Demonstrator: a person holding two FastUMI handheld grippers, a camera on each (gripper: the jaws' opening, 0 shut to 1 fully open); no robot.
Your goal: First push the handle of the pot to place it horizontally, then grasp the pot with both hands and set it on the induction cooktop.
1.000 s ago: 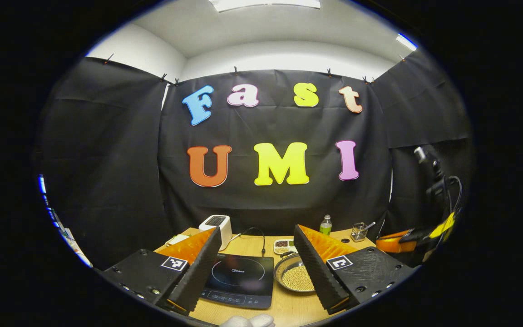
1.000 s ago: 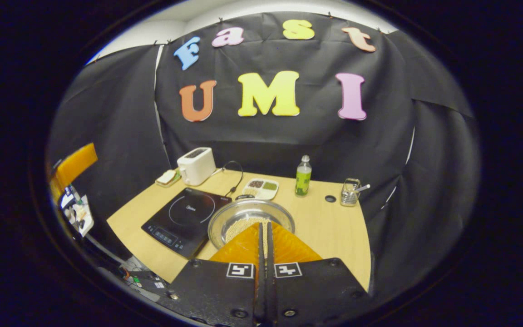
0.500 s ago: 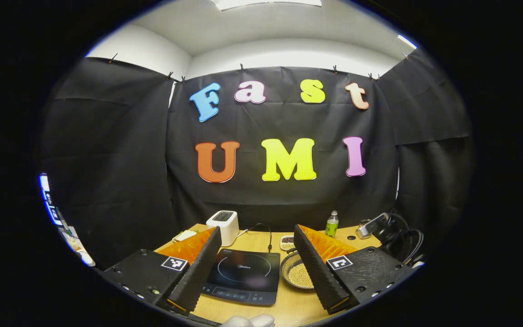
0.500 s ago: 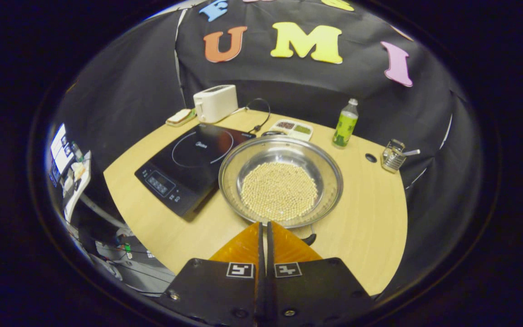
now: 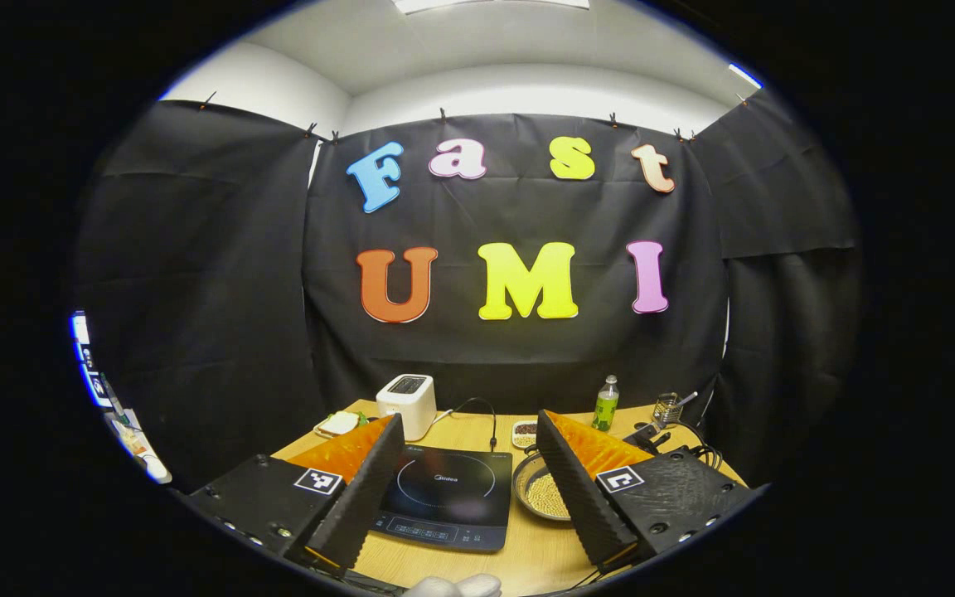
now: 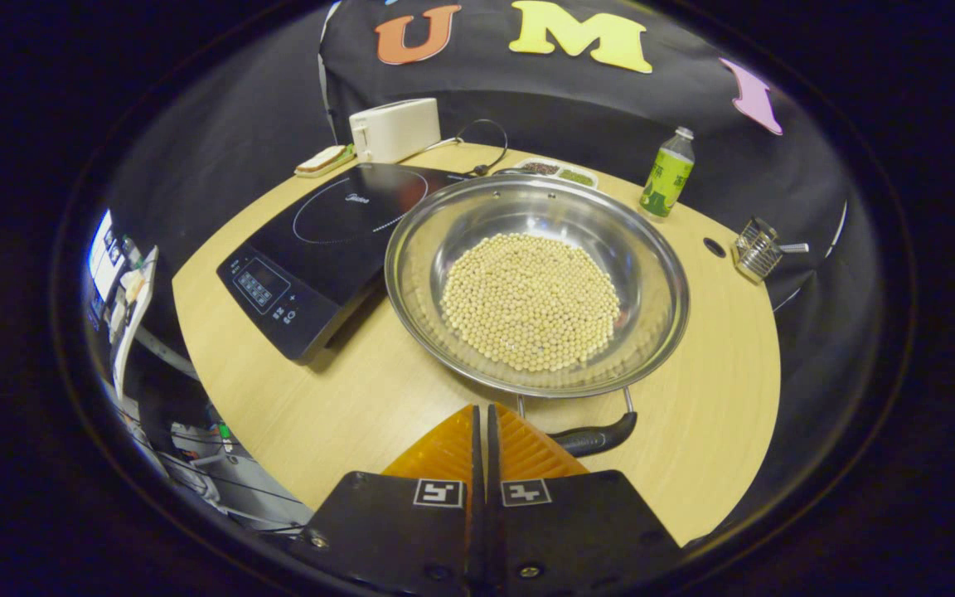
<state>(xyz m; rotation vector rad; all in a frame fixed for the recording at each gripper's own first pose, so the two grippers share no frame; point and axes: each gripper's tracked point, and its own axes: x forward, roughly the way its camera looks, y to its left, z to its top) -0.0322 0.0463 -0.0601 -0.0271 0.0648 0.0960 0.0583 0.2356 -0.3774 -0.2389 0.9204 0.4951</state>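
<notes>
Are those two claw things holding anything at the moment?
Nothing is held. The left gripper is open over the table; the right gripper is shut on nothing, just short of the pot handle.

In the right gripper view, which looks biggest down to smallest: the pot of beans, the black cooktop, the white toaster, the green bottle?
1. Pot
2. Cooktop, though it lies farther off
3. Toaster
4. Bottle
</notes>
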